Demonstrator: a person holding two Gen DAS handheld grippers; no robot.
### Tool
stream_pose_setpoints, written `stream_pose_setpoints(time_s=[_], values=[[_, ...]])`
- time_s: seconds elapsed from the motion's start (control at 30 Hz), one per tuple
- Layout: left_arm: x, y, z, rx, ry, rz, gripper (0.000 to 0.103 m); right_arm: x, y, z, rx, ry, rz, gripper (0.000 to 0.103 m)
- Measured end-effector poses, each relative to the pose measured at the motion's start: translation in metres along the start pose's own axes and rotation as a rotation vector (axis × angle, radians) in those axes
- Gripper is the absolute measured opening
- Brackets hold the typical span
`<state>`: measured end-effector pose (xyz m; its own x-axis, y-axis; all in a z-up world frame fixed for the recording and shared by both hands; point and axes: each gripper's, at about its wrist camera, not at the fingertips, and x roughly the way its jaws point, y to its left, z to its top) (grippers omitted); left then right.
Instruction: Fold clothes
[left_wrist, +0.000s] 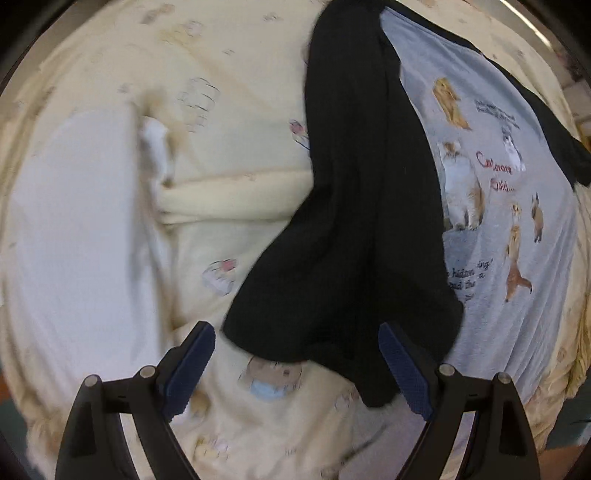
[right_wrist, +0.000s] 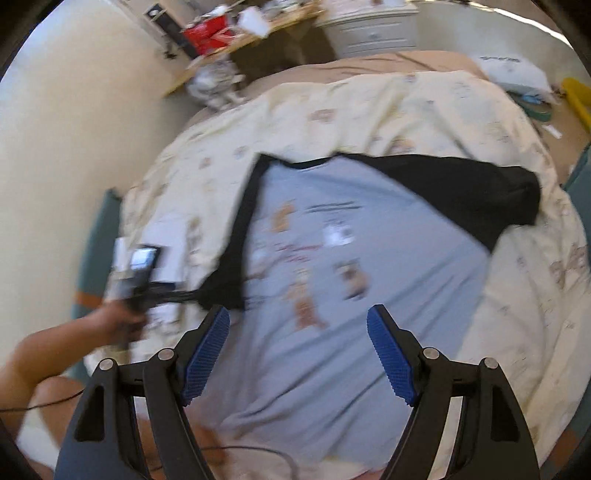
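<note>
A pale yellow duvet (right_wrist: 424, 110) printed with small cartoon animals covers the bed and serves as the work surface; a tan sheet (right_wrist: 406, 61) shows beyond it at 12 o'clock of the right wrist view. Behind the bed stand a cluttered wooden desk (right_wrist: 258, 29) at 11 o'clock and a white drawer unit (right_wrist: 369, 33) at 12 o'clock, with a cream wall (right_wrist: 55, 147) filling the 9 o'clock side. One garment is laid out: a grey T-shirt (right_wrist: 351, 295) with two black sleeves, spread flat in the middle of the duvet, print side up. One white folded cloth (left_wrist: 74, 240) lies at 9 o'clock of the left wrist view. The shirt's print shows several cats, and red lettering that reads roughly "Catovore Said..."; the smaller dark lines are too blurred to read. The left gripper (left_wrist: 295, 369) hangs over the near black sleeve (left_wrist: 351, 240), jaws spread wide, the sleeve's end between them but not pinched. The right gripper (right_wrist: 297, 354) hovers above the shirt's body, jaws likewise spread and empty. A person's hand (right_wrist: 114, 321) at 8 o'clock carries the left gripper.
</note>
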<state>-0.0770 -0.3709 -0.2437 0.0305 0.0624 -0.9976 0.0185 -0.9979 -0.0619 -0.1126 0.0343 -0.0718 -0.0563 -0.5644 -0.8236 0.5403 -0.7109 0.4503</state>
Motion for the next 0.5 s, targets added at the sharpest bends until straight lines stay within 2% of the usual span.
stream_pose_setpoints(time_s=[0.03, 0.1, 0.13, 0.2, 0.23, 0.3, 0.33, 0.37, 0.4, 0.5], values=[[0.006, 0.001, 0.000, 0.035, -0.020, 0.029, 0.091, -0.010, 0.013, -0.002, 0.004, -0.015, 0.025, 0.081], [0.019, 0.006, -0.001, 0.090, -0.069, 0.186, 0.091, -0.028, 0.031, -0.007, 0.003, -0.053, 0.060, 0.081], [0.028, 0.009, -0.001, 0.106, -0.068, 0.230, 0.091, -0.036, 0.038, -0.010, 0.000, -0.076, 0.070, 0.081], [0.046, 0.018, -0.002, 0.106, -0.035, 0.178, 0.090, -0.048, 0.051, -0.014, -0.010, -0.120, 0.071, 0.081], [0.052, 0.022, -0.002, 0.085, -0.030, 0.121, 0.088, -0.053, 0.056, -0.015, -0.016, -0.138, 0.069, 0.081], [0.051, 0.024, -0.001, 0.070, -0.067, 0.093, 0.067, -0.062, 0.063, -0.016, -0.029, -0.172, 0.056, 0.081], [0.049, 0.020, -0.001, 0.088, -0.097, 0.101, 0.047, -0.064, 0.064, -0.015, -0.030, -0.187, 0.047, 0.081], [0.046, 0.017, -0.002, 0.108, -0.127, 0.115, 0.010, -0.066, 0.061, -0.014, -0.016, -0.201, 0.041, 0.081], [0.041, 0.012, -0.002, 0.129, -0.151, 0.145, 0.003, -0.066, 0.059, -0.013, -0.002, -0.212, 0.037, 0.081], [0.025, 0.010, -0.004, 0.153, -0.171, 0.157, 0.002, -0.057, 0.041, -0.008, 0.069, -0.200, 0.063, 0.081]])
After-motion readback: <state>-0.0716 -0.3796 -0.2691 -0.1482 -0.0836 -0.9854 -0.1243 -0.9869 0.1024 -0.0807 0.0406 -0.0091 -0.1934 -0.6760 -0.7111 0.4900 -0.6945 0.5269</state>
